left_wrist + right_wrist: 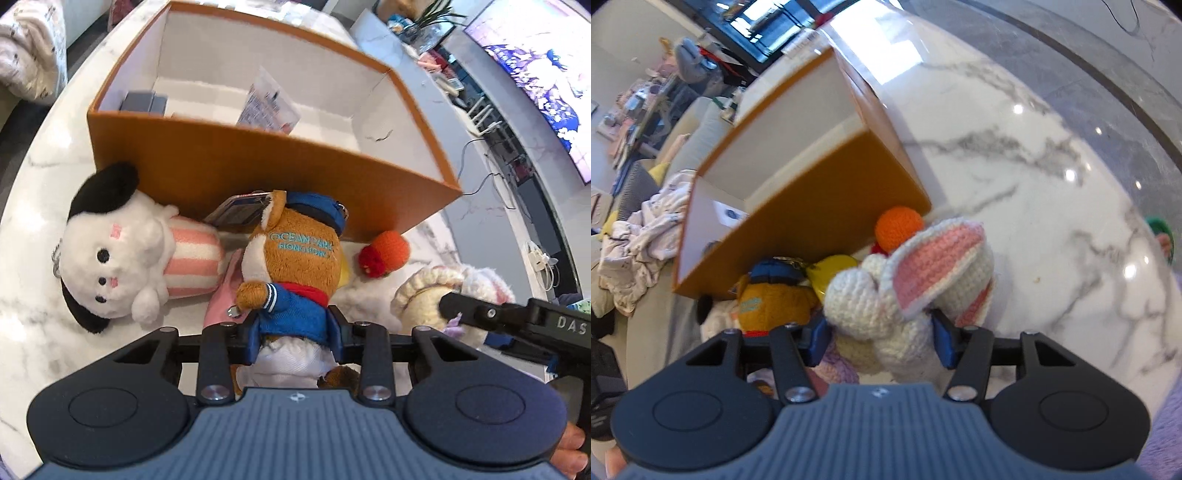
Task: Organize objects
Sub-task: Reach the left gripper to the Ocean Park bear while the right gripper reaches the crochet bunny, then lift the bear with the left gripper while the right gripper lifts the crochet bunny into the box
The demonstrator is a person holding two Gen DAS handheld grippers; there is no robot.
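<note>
**Both grippers loaded, box wall ahead**

Left gripper (pixel 295 332) is clamped narrow on the bear (pixel 291 273); right gripper (pixel 881 341) squeezes the crochet rabbit (pixel 905 291), jaws fairly wide. Both toys sit on the marble table (pixel 1034 166), just near of the orange box (pixel 258 170). Risk: the tall near wall could snag a low lift, and soft plush may slip. The white dog (pixel 122 254) lies left, the orange ball (pixel 388 251) right, crowding the path.

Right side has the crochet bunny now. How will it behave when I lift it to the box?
Crochet bunny looks soft and light; it probably squashes between the right gripper fingers. Its pink-lined ear will likely flop. Yarn should resist slipping.
</note>
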